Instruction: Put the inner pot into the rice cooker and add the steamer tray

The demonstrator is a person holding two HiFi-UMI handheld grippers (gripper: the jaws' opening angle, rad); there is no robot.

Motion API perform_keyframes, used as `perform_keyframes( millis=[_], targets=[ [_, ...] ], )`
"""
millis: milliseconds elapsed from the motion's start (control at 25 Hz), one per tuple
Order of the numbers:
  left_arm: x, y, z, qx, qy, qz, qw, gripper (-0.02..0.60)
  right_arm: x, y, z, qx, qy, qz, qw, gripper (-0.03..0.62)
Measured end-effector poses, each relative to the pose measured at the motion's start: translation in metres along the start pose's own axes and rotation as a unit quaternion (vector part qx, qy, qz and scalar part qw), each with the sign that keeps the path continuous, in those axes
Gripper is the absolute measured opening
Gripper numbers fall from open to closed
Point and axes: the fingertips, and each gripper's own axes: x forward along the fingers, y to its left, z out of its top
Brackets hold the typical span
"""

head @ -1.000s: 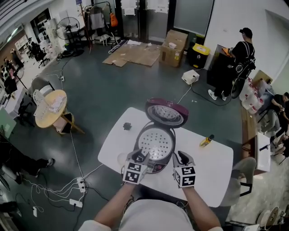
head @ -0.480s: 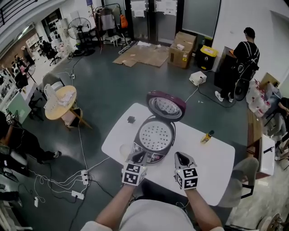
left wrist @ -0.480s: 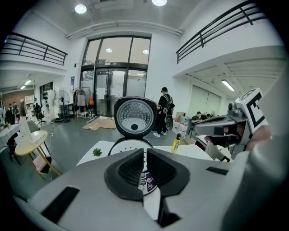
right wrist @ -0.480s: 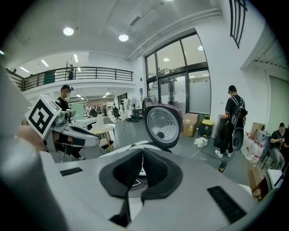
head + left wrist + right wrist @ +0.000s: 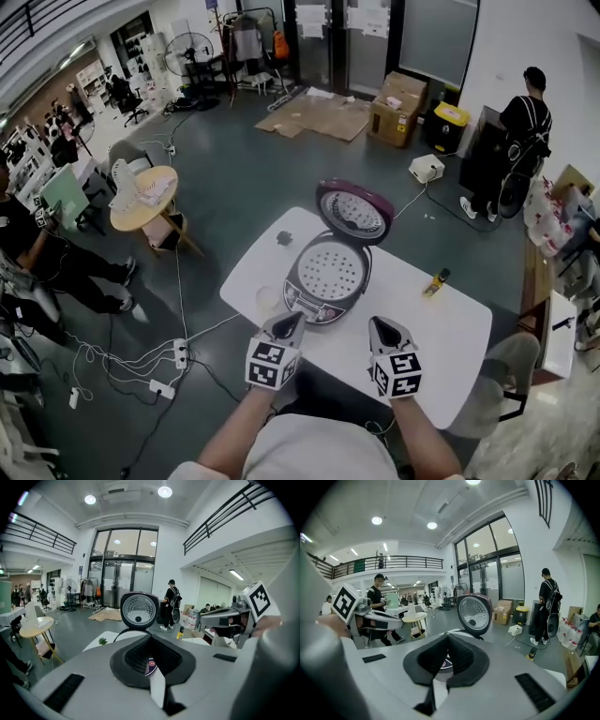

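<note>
The purple rice cooker (image 5: 319, 281) stands open on the white table (image 5: 450, 328), its lid (image 5: 354, 212) tipped up at the back. A perforated steamer tray (image 5: 331, 269) lies in its mouth; the inner pot under it is hidden. My left gripper (image 5: 287, 325) hovers just in front of the cooker's left side. It is shut with nothing between the jaws, which have just been closing. My right gripper (image 5: 381, 328) is level with it on the right, also shut and empty. The lid (image 5: 138, 610) rises over the left gripper (image 5: 150, 637) in its own view, and the lid (image 5: 474, 612) likewise over the right gripper (image 5: 447, 638).
A yellow bottle (image 5: 437, 280) lies on the table right of the cooker. A small dark item (image 5: 284, 238) sits at the table's far left, a clear round dish (image 5: 267, 298) near the left edge. A chair (image 5: 511, 361) stands at right; cables and a power strip (image 5: 178, 354) lie on the floor.
Both grippers have drawn back from the cooker's rim toward me and risen a little. Their jaws went from apart to shut. The tray stays in the cooker.
</note>
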Motion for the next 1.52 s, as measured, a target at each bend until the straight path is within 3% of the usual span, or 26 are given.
perform_keyframes(
  millis=[200,560,1000,1520],
  targets=[
    [-0.014,0.001,0.002,-0.021,-0.011,-0.004,0.9997,0.014,-0.005,0.007,0.004,-0.002,-0.004,0.006,1.000,0.012],
    [-0.035,0.036,0.024,0.007,-0.045,-0.016,0.9988,0.014,-0.004,0.016,0.027,-0.003,-0.036,-0.012,0.999,0.011],
    [-0.040,0.071,0.028,0.005,-0.043,-0.050,0.9978,0.014,0.003,0.036,0.053,-0.001,-0.066,-0.025,0.998,0.011],
    [-0.035,0.081,0.026,-0.009,-0.047,-0.059,0.9971,0.014,0.018,0.040,0.046,0.006,-0.057,-0.023,0.998,0.011]
  ],
)
